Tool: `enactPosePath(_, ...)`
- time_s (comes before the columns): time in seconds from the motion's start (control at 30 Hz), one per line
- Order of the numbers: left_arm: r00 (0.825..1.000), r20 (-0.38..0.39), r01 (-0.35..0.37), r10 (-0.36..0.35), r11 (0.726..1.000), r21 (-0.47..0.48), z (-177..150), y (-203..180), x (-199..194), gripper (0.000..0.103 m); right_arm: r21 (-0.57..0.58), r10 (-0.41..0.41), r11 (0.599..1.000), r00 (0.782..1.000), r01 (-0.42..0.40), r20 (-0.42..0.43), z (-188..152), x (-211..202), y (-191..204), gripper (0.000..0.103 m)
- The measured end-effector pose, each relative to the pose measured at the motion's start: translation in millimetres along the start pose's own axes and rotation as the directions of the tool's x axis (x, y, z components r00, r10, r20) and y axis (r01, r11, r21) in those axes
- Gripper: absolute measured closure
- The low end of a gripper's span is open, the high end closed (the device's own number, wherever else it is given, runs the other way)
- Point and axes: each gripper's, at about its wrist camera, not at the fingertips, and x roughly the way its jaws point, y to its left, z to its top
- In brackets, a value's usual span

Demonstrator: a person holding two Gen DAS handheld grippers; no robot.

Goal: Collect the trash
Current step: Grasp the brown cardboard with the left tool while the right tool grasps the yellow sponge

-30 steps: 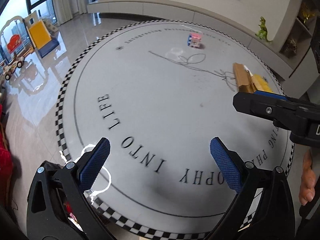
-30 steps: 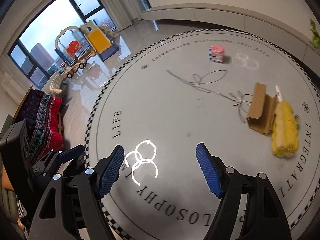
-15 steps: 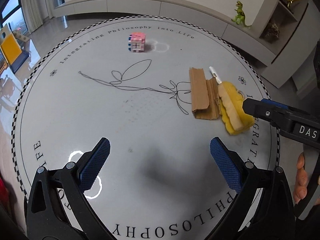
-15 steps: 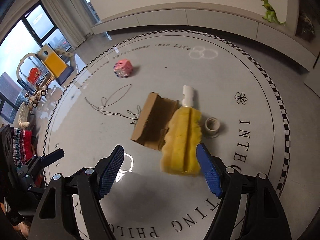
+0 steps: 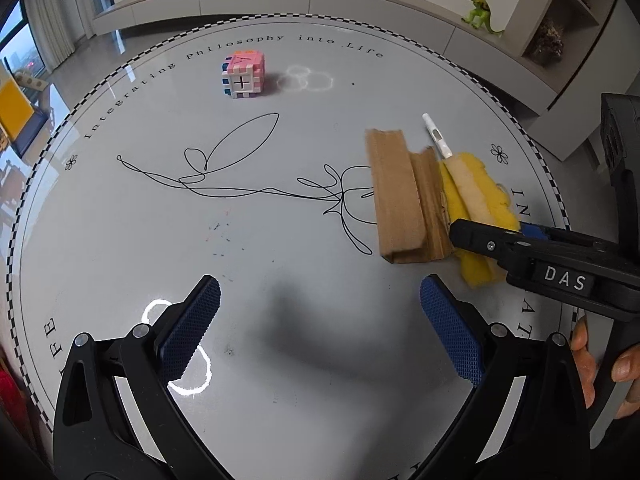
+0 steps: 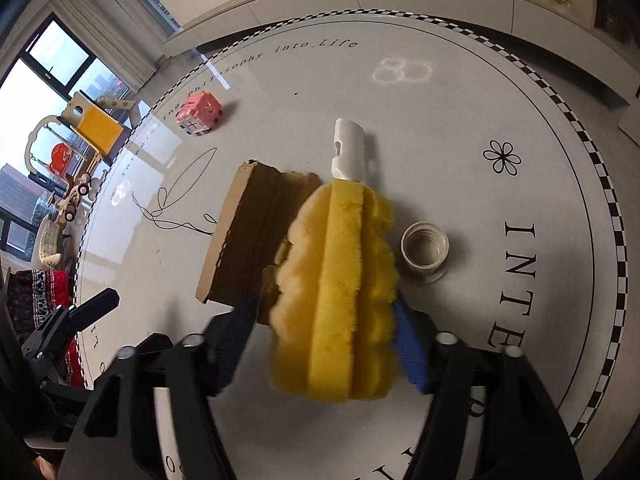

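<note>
A fluffy yellow duster head (image 6: 340,260) with a white handle stub (image 6: 348,148) lies on the round white table (image 5: 120,240). It partly overlaps a folded piece of cardboard (image 6: 248,232). My right gripper (image 6: 322,304) straddles the duster's near end and its jaws are closing; the right pad touches the fluff, the blurred left pad is just short of it. In the left wrist view the duster (image 5: 472,184) and cardboard (image 5: 400,200) lie at the right, with the right gripper (image 5: 496,236) over them. My left gripper (image 5: 318,284) hovers open over bare table, holding nothing.
A small white ring-shaped roll (image 6: 425,246) sits just right of the duster. A pink block cube (image 5: 243,74) stands at the table's far side. A green toy dinosaur (image 5: 480,8) stands on the ledge behind. A person's hand (image 5: 624,364) holds the right gripper.
Both grippers moved across the table to the duster and cardboard. The right gripper came down over the duster and its jaws narrowed around it. The left gripper stayed open.
</note>
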Motion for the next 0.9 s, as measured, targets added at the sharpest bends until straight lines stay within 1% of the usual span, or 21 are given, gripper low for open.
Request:
enactPosePath(0.07, 1.0, -0.006, 0.001, -0.001, 1.0, 0.005, 5.2, -3.0, 5.3, 0.006, 0.001, 0.014, 1.0, 1.0, -0.014, 0.027, 4.2, -6.1, -2.0, 0.055)
enactPosePath(0.13, 1.0, -0.013, 0.003, -0.003, 1.0, 0.016, 10.0, -8.9, 11.0, 0.006, -0.014, 0.01, 1.0, 0.998, -0.009, 0.061, 10.3, -14.3, -1.1, 0.055)
enactPosePath(0.23, 0.999, -0.032, 0.003, -0.002, 1.0, 0.031, 18.0, -19.4, 23.3, 0.006, -0.025, 0.009, 1.0, 0.996, -0.007, 0.088, 22.2, -20.5, -1.6, 0.055)
enactPosePath(0.33, 0.999, -0.046, 0.017, -0.016, 1.0, 0.024, 28.0, -28.2, 35.7, 0.006, -0.023, 0.02, 1.0, 0.994, -0.017, 0.105, 32.2, -22.8, -3.4, 0.055)
enactPosePath(0.47, 0.998, -0.065, 0.013, -0.012, 1.0, 0.006, 41.8, -40.7, 53.3, 0.006, 0.002, 0.024, 1.0, 0.991, -0.025, 0.128, 41.7, -23.3, -10.3, 0.055)
enactPosePath(0.67, 0.998, -0.062, -0.022, 0.021, 1.0, -0.014, 53.4, -51.7, 71.2, 0.006, 0.006, 0.021, 1.0, 0.991, -0.022, 0.133, 48.4, -20.2, -17.2, 0.055)
enactPosePath(0.7, 0.998, -0.061, -0.026, 0.025, 0.999, -0.018, 54.2, -51.8, 73.6, 0.008, 0.008, 0.023, 1.0, 0.991, -0.024, 0.133, 48.8, -19.5, -18.6, 0.055)
enactPosePath(0.73, 0.998, -0.056, -0.032, 0.031, 0.999, -0.019, 54.5, -51.6, 75.7, 0.015, 0.01, 0.024, 1.0, 0.991, -0.026, 0.134, 47.5, -20.9, -19.9, 0.055)
enactPosePath(0.77, 0.998, -0.034, -0.058, 0.058, 0.998, -0.008, 54.8, -52.7, 74.7, 0.021, 0.011, 0.025, 1.0, 0.991, -0.026, 0.134, 47.3, -20.3, -20.3, 0.055)
enactPosePath(0.8, 0.997, -0.02, -0.081, 0.081, 0.997, 0.007, 54.1, -52.1, 72.4, 0.036, 0.011, 0.024, 1.0, 0.991, -0.026, 0.135, 47.2, -19.9, -20.9, 0.055)
enactPosePath(0.83, 0.996, -0.012, -0.083, 0.084, 0.996, 0.018, 54.3, -52.3, 70.7, 0.048, 0.011, 0.024, 1.0, 0.991, -0.026, 0.134, 47.0, -19.8, -21.7, 0.055)
enactPosePath(0.9, 0.999, -0.013, -0.045, 0.045, 0.999, 0.018, 54.3, -48.6, 66.9, 0.058, 0.016, 0.027, 0.999, 0.991, -0.029, 0.135, 45.9, -20.1, -22.6, 0.055)
